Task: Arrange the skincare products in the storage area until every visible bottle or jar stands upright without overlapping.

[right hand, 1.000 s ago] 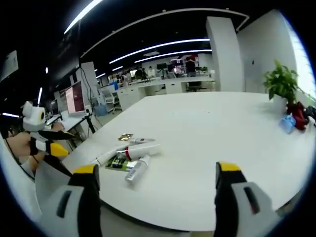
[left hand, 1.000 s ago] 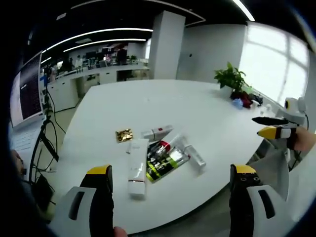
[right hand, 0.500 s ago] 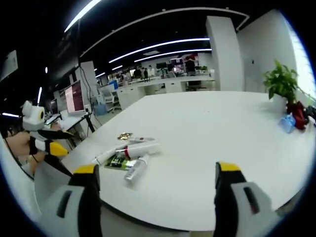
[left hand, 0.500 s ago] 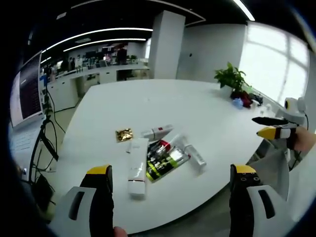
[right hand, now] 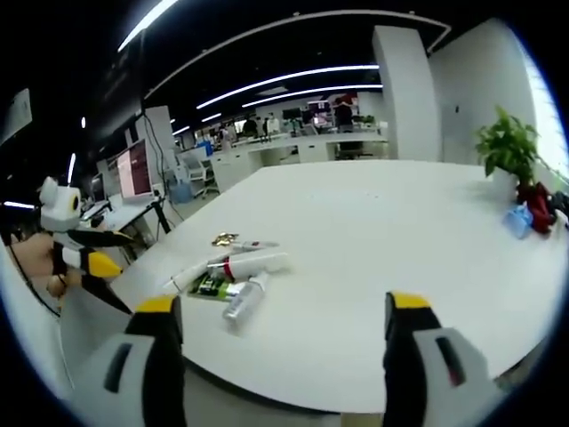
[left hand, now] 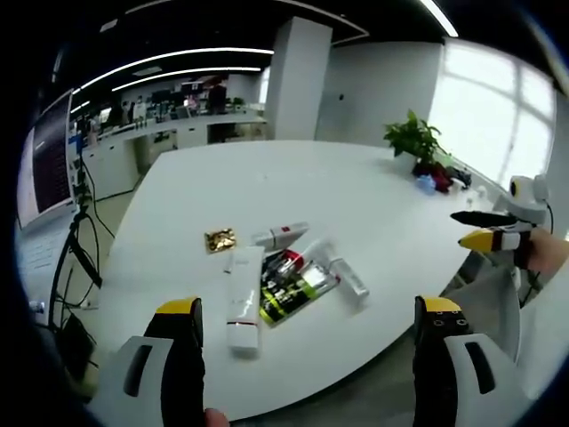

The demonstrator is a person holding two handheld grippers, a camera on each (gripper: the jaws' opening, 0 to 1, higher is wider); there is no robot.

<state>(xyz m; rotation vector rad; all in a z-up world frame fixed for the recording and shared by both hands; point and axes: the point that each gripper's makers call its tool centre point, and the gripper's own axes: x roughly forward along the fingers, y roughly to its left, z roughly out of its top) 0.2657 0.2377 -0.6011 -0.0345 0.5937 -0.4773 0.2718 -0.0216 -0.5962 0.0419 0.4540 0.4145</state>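
Note:
Several skincare products lie flat in a loose heap on the white table (left hand: pixel 267 187): a long white tube (left hand: pixel 243 298), a green and black packet (left hand: pixel 293 294), a small clear bottle (left hand: pixel 348 277), a white tube with a red band (left hand: pixel 280 235) and a gold sachet (left hand: pixel 220 238). My left gripper (left hand: pixel 308 338) is open, hanging off the table's near edge below the heap. In the right gripper view the same heap shows as the white tube (right hand: pixel 253 263), the packet (right hand: pixel 212 286) and the clear bottle (right hand: pixel 245 297). My right gripper (right hand: pixel 283 342) is open and holds nothing.
A potted plant (left hand: pixel 414 142) with red and blue items (left hand: pixel 434 178) stands at the table's far side. The other gripper (left hand: pixel 498 233) enters at the right of the left gripper view. Desks and monitors (right hand: pixel 133 173) fill the room behind.
Both views have shifted slightly with the hands. The products lie where they were and both grippers stay open.

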